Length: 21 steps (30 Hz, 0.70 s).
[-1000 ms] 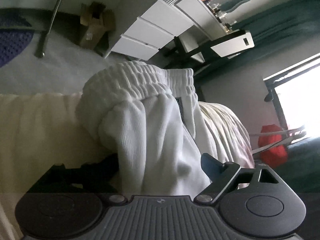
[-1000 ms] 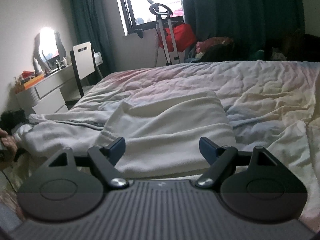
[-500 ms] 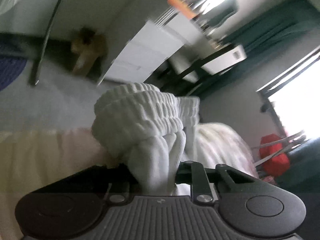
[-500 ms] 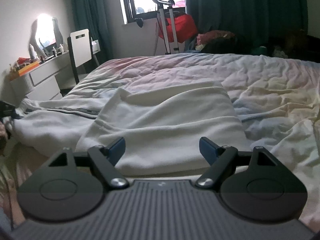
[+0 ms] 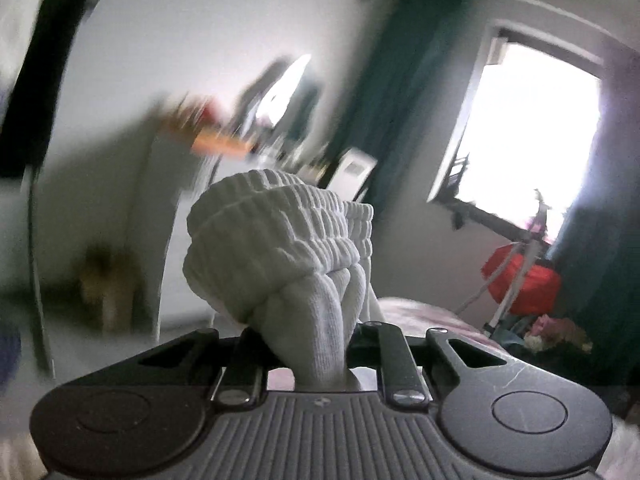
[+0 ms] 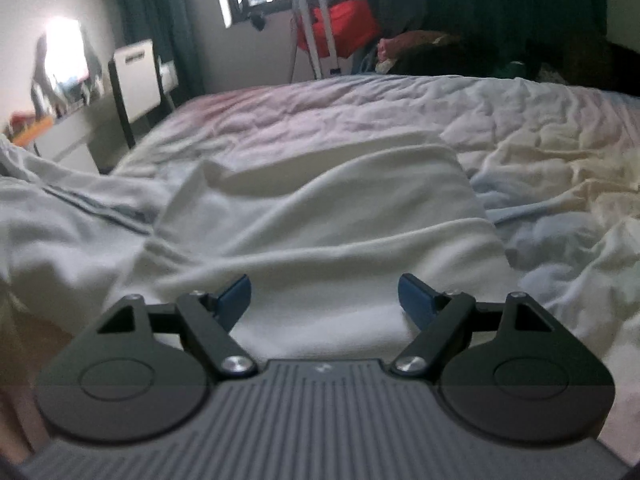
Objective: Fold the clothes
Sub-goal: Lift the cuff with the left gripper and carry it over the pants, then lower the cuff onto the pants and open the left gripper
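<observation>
The white garment (image 5: 280,248) bunches into a ribbed, gathered elastic band, lifted clear of the bed (image 6: 400,120); the rest of it, probably the same piece, sprawls over the sheet in the right wrist view. The left gripper (image 5: 316,344) pinches the fabric tight. The right gripper (image 6: 325,294) hovers low over the cloth, fingers spread wide. Behind, a bright window (image 5: 528,136), dark curtains and a blurred dresser.

We see white ribbed garment (image 5: 280,248), elastic band bunched, lifted clear of bed; cream folded cloth (image 6: 320,216) lies flat on rumpled bedsheet (image 6: 520,128).
</observation>
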### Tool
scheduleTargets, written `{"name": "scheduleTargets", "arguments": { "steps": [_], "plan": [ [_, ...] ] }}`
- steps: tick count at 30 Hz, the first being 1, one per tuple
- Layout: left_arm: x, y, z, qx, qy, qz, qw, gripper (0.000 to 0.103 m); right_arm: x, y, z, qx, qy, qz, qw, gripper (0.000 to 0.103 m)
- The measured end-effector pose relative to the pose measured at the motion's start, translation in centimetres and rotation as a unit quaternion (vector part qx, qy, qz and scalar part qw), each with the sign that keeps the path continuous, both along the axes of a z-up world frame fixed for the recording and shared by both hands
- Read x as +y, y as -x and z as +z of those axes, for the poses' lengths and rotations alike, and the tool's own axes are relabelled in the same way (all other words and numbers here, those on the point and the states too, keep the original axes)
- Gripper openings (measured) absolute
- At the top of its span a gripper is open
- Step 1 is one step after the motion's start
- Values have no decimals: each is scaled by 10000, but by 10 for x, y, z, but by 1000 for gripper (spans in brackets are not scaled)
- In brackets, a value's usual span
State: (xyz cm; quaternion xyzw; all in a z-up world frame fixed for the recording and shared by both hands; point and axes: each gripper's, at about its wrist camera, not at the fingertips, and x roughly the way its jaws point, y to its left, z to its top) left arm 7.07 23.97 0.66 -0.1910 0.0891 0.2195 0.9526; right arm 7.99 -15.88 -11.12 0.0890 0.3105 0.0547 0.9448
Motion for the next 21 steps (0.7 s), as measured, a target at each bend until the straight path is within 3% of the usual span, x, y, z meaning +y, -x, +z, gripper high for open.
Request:
{"name": "scheduleTargets", "arguments": {
  "steps": [3,7,12,16,21],
  "plan": [
    [-52,1,24,-233,-583,-205,9978,18,-13,6,8,-46,-244,-155,9996,82],
    [-121,3,55,-538,-1341,-479,9883,17,-34,15,21,-198,-588,-373,9974,82],
    [-219,-2,72,-753,-1887,-971,9743,16,-63,26,38,-440,-914,-673,9926,82],
    [-290,-6,59,-754,-2186,-1426,9624,15,-88,33,48,-643,-1142,-956,9867,82],
    [-372,-16,-1,-377,-2408,-2144,9458,15,-124,43,57,-874,-1461,-1318,9765,82]
  ]
}}
